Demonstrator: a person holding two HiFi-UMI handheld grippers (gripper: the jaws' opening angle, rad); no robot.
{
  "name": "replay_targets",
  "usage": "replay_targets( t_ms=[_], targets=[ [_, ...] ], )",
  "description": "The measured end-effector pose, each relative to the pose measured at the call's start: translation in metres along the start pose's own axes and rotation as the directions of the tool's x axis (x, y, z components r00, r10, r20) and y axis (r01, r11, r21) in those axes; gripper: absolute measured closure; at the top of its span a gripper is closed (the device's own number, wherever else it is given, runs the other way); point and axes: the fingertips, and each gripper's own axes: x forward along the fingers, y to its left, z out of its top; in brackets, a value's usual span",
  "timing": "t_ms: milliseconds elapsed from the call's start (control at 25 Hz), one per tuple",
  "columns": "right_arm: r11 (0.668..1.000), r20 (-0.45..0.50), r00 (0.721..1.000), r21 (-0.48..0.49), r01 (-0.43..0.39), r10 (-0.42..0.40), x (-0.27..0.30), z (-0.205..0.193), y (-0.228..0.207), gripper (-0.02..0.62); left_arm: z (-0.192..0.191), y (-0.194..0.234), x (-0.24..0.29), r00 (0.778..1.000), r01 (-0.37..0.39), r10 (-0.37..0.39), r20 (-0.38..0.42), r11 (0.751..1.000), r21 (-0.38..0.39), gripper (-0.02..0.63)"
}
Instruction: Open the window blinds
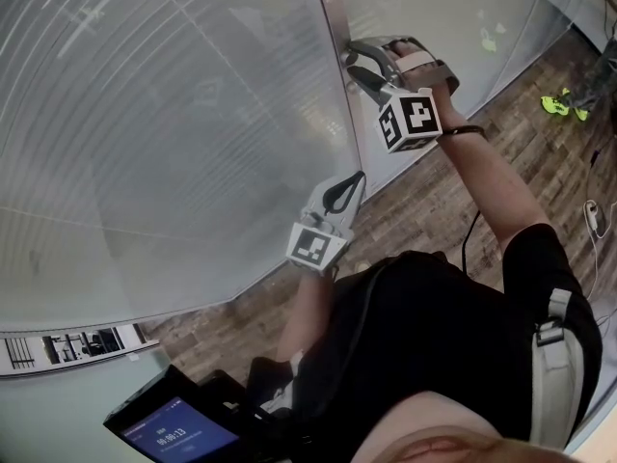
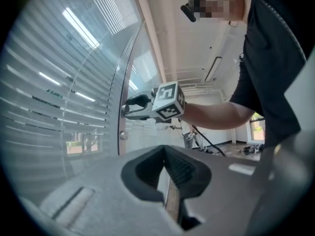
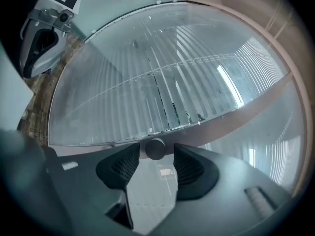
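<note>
- At the window's frame post (image 1: 331, 22), right hand-held gripper (image 3: 155, 157) open, round knob (image 3: 156, 148) between its jaws, clear of both pads.
- Left hand-held gripper (image 2: 165, 151) closed, empty.
- Slatted blinds (image 1: 145, 95) just beside that post; wood floor (image 1: 434, 210) below.

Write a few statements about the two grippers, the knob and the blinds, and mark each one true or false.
1. The round knob stands between the tips of the right gripper's open jaws. True.
2. The left gripper grips the knob. False: its jaws are together and empty, away from the knob.
3. The blinds are pulled fully up. False: their slats cover the pane.
4. The floor shows a wood pattern. True.
</note>
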Motion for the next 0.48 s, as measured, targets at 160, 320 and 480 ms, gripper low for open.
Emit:
replay_targets(
  t_ms=[160, 320, 480],
  targets=[
    [0.999, -0.016, 1.0, -0.025, 0.021, -0.022, 0.007, -0.001, -0.002, 0.445, 0.002, 0.007, -0.003, 1.0, 0.001, -0.001, -0.014, 1.0, -0.016, 0.603],
    [0.999, -0.032, 0.999, -0.041, 0.018, -0.019, 0.013, -0.002, 0.0, 0.472, 0.001, 0.015, -0.003, 1.0, 0.004, -0.004, -0.011, 1.0, -0.023, 0.603],
    [0.999, -0.04, 0.999, -0.038, 0.028, -0.03, 0.009, -0.001, -0.001, 0.468, 0.002, 0.012, -0.001, 1.0, 0.014, -0.015, -0.012, 1.0, -0.025, 0.603]
  ],
)
